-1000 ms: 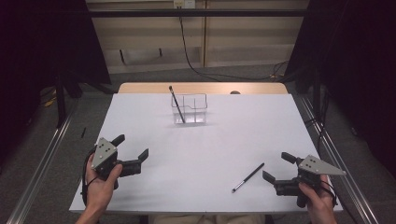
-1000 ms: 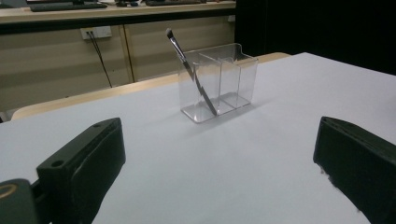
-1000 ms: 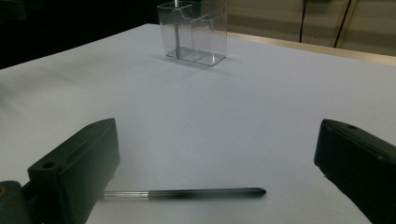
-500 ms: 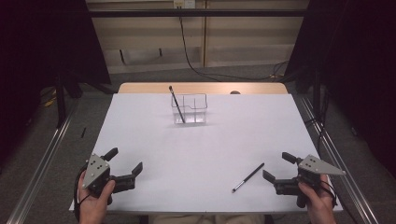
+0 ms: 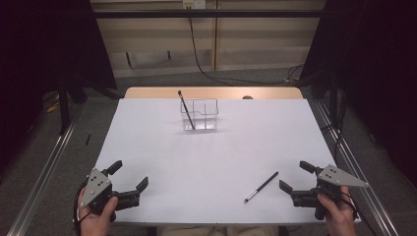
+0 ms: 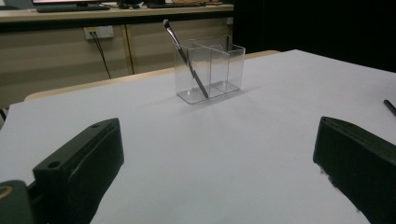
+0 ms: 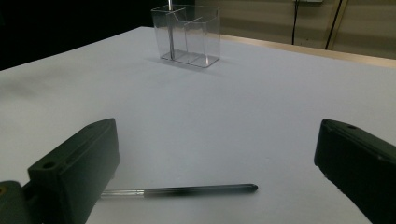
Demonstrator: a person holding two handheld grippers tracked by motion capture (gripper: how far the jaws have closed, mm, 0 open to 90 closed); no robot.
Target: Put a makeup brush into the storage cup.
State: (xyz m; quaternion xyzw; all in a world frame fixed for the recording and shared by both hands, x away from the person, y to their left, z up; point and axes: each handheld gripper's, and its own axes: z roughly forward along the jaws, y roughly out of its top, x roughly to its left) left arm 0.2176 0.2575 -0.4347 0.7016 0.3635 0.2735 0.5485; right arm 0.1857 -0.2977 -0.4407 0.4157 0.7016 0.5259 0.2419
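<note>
The big white table (image 5: 206,147) has very little on it. At 12 o'clock, far from the person, stands a clear box (image 5: 200,115) with two parts. One brush (image 5: 186,109) already leans in its left part, tip up. The right part looks bare.

At 7 o'clock the left hand (image 5: 96,216) holds the left gripper (image 5: 129,177). Its jaws are spread wide and there is nothing between them. It rests near the table's near edge, well apart from everything else.

At 5 o'clock the right hand (image 5: 337,211) holds the right gripper (image 5: 293,176). Its jaws are spread wide too, and they hold nothing. They point toward the middle of the table.

The smallest thing is the second brush (image 5: 261,187). It lies flat on the table, just at 9 o'clock of the right gripper. In the right gripper view the brush (image 7: 187,190) lies across, between the two jaws but a bit in front of them, with its light end by the left jaw.

I think the job is to put brushes in the box, and this is the step of going for the second one. Next, the right gripper should slide forward and go low, so the thin brush sits between the jaws. Then it should squeeze softly near the brush's middle. The brush is thin and round, so it could roll away.
</note>
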